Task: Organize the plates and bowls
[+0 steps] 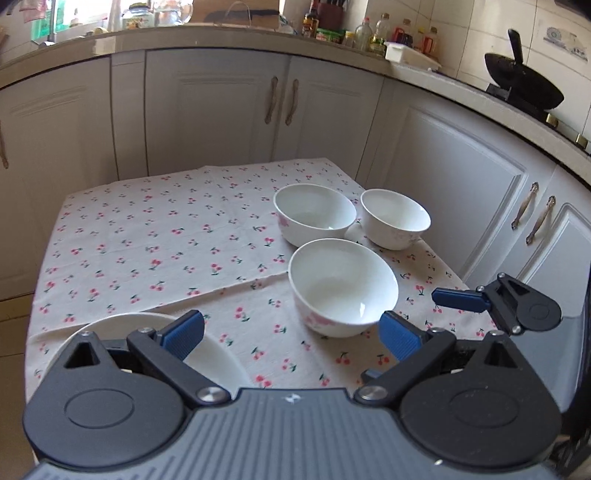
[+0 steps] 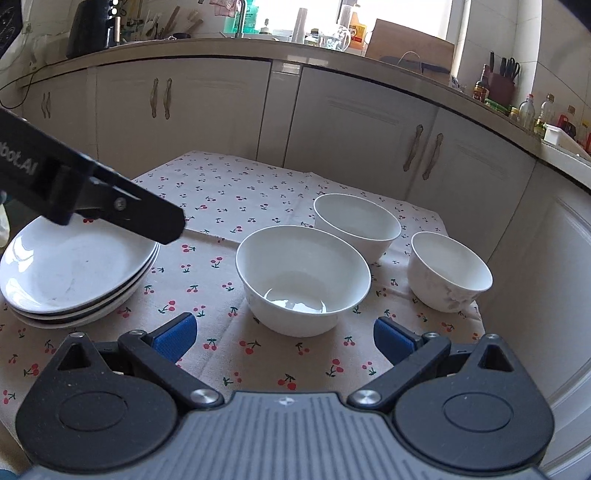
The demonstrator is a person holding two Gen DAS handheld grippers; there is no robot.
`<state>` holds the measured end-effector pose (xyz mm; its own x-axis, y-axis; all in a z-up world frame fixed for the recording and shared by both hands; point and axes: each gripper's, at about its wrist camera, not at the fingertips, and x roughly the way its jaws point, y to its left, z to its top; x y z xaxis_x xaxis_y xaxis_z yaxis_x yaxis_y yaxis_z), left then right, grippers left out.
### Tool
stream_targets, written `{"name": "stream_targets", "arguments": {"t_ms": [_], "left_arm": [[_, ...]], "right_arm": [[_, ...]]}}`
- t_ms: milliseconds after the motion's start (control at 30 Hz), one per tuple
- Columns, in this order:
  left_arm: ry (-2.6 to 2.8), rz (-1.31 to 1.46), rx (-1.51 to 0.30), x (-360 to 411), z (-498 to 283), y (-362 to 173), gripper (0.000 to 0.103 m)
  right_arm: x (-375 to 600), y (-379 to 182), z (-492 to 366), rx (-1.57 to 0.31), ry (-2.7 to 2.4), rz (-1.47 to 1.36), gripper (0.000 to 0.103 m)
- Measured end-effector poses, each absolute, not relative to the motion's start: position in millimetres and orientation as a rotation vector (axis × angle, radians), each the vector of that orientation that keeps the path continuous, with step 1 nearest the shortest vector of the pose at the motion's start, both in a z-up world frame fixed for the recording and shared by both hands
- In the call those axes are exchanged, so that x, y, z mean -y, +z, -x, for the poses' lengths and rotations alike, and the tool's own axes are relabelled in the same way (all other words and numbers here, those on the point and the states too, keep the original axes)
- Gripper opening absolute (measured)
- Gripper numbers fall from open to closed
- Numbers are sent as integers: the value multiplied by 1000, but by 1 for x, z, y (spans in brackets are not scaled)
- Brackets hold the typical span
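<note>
Three white bowls stand on a cherry-print tablecloth: a near bowl (image 1: 343, 286) (image 2: 303, 278), a far bowl (image 1: 314, 214) (image 2: 356, 225) and a smaller right bowl (image 1: 395, 218) (image 2: 450, 271). A stack of white plates (image 2: 74, 269) sits at the left; its rim shows in the left wrist view (image 1: 218, 354). My left gripper (image 1: 291, 334) is open and empty above the plates' right edge, in front of the near bowl. My right gripper (image 2: 284, 338) is open and empty, just in front of the near bowl. Its finger shows in the left wrist view (image 1: 461, 299).
The small table (image 1: 147, 240) stands in a kitchen corner, with white cabinets (image 1: 218, 110) behind and to the right. The counter holds bottles (image 1: 369, 33), a white tray and a black wok (image 1: 524, 85). The left gripper's body (image 2: 92, 195) hangs over the plates.
</note>
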<state>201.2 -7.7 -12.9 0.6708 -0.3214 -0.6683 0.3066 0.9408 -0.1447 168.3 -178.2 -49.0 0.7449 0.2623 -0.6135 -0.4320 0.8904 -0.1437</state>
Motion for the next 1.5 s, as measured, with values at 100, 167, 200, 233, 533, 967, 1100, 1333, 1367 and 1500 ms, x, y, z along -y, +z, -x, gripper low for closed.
{"name": "stream_targets", "arguments": {"t_ms": [100, 167, 200, 233, 533, 967, 1100, 1333, 1367, 1500], "left_arm": [[-369, -3, -780, 23, -215, -18, 100], [-372, -18, -795, 31, -226, -21, 100], [-370, -24, -803, 35, -233, -23, 100], [-371, -28, -809, 38, -238, -24, 100], [-408, -79, -860, 67, -279, -35, 100], [-490, -127, -921, 85, -305, -52, 94], [-513, -144, -933, 89, -308, -55, 91], [-527, -142, -935, 88, -307, -56, 91], [-528, -147, -936, 88, -306, -56, 91], [-525, -154, -938, 88, -302, -55, 91]], "right_arm": [[185, -53, -177, -628, 386, 261, 103], [189, -56, -183, -633, 388, 245, 103], [190, -57, -186, -638, 391, 238, 103], [191, -59, -189, -640, 394, 232, 103], [190, -67, -207, -643, 431, 213, 103], [184, -73, -213, -639, 459, 233, 92], [184, -73, -214, -640, 460, 236, 89], [185, -70, -212, -641, 457, 229, 88], [184, -70, -212, -643, 457, 231, 87], [181, -67, -211, -648, 457, 247, 87]]}}
